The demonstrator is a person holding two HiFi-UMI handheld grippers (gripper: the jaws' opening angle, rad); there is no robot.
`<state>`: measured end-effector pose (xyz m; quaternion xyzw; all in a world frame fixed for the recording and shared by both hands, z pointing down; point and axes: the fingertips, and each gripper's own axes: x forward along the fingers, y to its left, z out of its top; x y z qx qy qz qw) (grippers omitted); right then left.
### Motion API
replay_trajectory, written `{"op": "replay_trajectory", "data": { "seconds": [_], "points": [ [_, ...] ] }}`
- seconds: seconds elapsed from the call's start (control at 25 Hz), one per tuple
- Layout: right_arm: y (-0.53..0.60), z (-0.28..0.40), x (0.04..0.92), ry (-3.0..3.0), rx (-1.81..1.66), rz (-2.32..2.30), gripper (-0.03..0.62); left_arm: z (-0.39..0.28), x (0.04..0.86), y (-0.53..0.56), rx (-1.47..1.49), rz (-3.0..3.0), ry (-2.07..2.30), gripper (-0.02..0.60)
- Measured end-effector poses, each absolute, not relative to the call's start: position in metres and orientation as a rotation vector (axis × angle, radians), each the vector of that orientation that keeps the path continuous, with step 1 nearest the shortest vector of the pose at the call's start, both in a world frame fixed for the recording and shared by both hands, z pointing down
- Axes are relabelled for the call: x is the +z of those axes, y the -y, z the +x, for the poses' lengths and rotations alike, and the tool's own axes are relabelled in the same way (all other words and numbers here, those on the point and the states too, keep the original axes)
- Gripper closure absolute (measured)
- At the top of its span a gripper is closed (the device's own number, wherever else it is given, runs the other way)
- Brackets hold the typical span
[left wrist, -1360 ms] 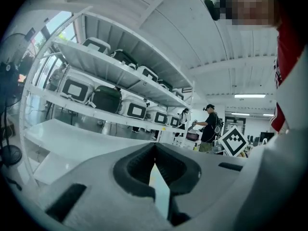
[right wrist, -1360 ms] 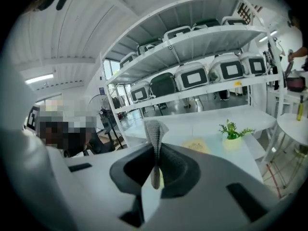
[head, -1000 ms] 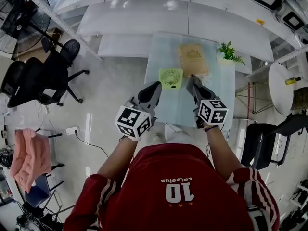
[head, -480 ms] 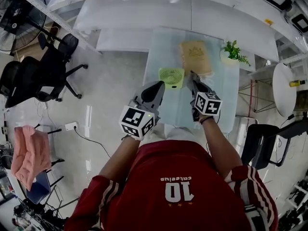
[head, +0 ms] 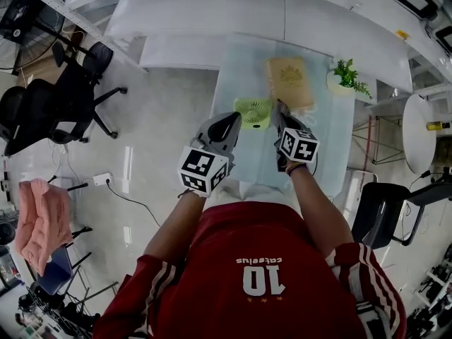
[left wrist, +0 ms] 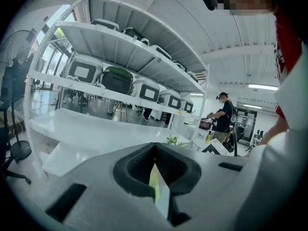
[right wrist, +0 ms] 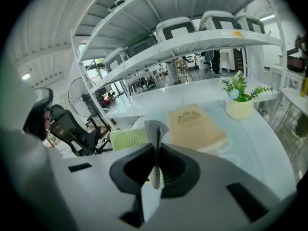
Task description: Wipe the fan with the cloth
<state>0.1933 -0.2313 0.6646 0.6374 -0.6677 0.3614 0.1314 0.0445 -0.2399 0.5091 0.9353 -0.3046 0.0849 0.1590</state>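
A small light-green fan [head: 253, 111] stands on the pale glass table [head: 261, 157]. In the right gripper view the fan [right wrist: 127, 139] shows just left of the jaws. My right gripper [head: 280, 109] is beside the fan's right edge, shut on a thin grey cloth [right wrist: 155, 128] that sticks up between the jaw tips [right wrist: 155, 148]. My left gripper [head: 232, 120] hovers by the fan's left edge. Its jaws [left wrist: 155, 150] are shut with nothing in them, and a sliver of green shows below the tips.
A tan book [head: 289, 82] lies behind the fan, with a potted plant [head: 346, 76] at the table's far right corner. White benches stand beyond the table. Black office chairs [head: 70, 104] are at the left, another chair [head: 381, 210] at the right, and a pink towel [head: 42, 224] at the far left.
Both grippers have moved forward over the table, closer to the fan's two sides. The right one still holds the cloth.
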Motion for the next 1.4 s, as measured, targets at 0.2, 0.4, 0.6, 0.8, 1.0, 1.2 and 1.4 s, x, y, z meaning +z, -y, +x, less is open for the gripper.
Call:
{"op": "replay_trajectory", "data": {
  "seconds": [0.2,0.4,0.6,0.8,1.0,1.2,1.4],
  "points": [
    [0.237,0.183,0.665,1.947,1.034,1.832,0.571,0.036,0.517,0.245,0.249,2.646,0.898,0.58],
    [0.24,0.175,0.665,1.957,1.026,1.816,0.571,0.029,0.522,0.245,0.244,2.611,0.906,0.58],
    [0.241,0.165,0.664,1.974,1.016,1.793,0.571,0.024,0.522,0.244,0.234,2.6,0.906,0.58],
    [0.243,0.156,0.666,1.987,1.002,1.762,0.571,0.021,0.523,0.244,0.222,2.581,0.91,0.58],
    [0.245,0.147,0.665,2.006,0.994,1.734,0.571,0.018,0.525,0.244,0.232,2.582,0.922,0.58],
    [0.248,0.139,0.664,2.029,0.996,1.71,0.571,0.01,0.529,0.245,0.239,2.569,0.953,0.58],
    [0.25,0.132,0.665,2.048,0.996,1.685,0.571,0.001,0.527,0.243,0.237,2.561,0.983,0.58]
  ]
}}
